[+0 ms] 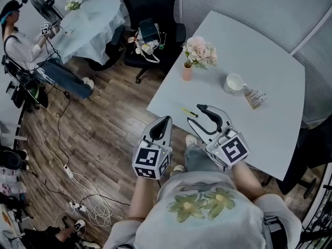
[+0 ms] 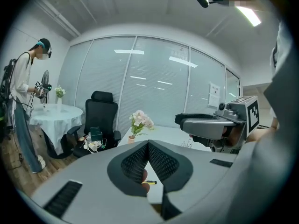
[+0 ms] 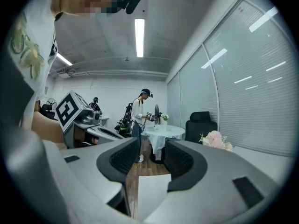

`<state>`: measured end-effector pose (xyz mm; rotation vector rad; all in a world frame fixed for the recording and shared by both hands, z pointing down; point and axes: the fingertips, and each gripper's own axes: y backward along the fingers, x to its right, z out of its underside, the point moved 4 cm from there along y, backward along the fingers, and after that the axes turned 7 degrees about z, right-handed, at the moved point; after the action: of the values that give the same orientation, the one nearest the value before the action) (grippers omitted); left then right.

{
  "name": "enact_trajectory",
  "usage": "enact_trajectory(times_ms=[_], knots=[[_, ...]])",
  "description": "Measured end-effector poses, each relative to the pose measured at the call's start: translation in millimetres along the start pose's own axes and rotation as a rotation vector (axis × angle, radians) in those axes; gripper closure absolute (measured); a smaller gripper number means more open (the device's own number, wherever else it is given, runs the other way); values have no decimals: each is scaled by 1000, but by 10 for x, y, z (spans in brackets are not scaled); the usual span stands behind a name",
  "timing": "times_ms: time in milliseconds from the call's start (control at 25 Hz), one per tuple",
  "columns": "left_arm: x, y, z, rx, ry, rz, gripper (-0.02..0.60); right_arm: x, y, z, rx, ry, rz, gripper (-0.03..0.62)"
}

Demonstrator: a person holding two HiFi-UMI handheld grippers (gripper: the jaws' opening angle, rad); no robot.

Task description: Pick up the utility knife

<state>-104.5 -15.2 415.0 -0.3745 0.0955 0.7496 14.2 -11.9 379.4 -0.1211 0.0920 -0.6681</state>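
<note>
On the white table (image 1: pixel 270 66), near its front edge, lay the yellow utility knife (image 1: pixel 189 111), too small for any detail, just ahead of both grippers' tips. The right gripper (image 3: pixel 150 149) stood wide open and empty; its own view did not show the knife. The left gripper (image 2: pixel 148 146) had its tips pressed together on nothing, and its jaws partly hid the knife.

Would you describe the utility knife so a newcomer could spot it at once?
Find the big pale table. Near its front-left corner, just ahead of the right gripper, lies the utility knife. It is the only thin yellow-and-black stick; the vase and cup behind it are round.
</note>
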Motion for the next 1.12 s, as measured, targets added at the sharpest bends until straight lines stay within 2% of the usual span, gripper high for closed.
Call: enact_trajectory(times_ms=[480, 680, 1120], knots=[[-301, -297, -20, -43, 3, -25, 581, 264, -361, 418, -104, -27, -38, 416], [-347, -413, 10, -56, 3, -12, 581, 341, -492, 652, -140, -24, -75, 425], [-554, -543, 40, -94, 14, -80, 581, 488, -796, 1247, -265, -30, -138, 425]])
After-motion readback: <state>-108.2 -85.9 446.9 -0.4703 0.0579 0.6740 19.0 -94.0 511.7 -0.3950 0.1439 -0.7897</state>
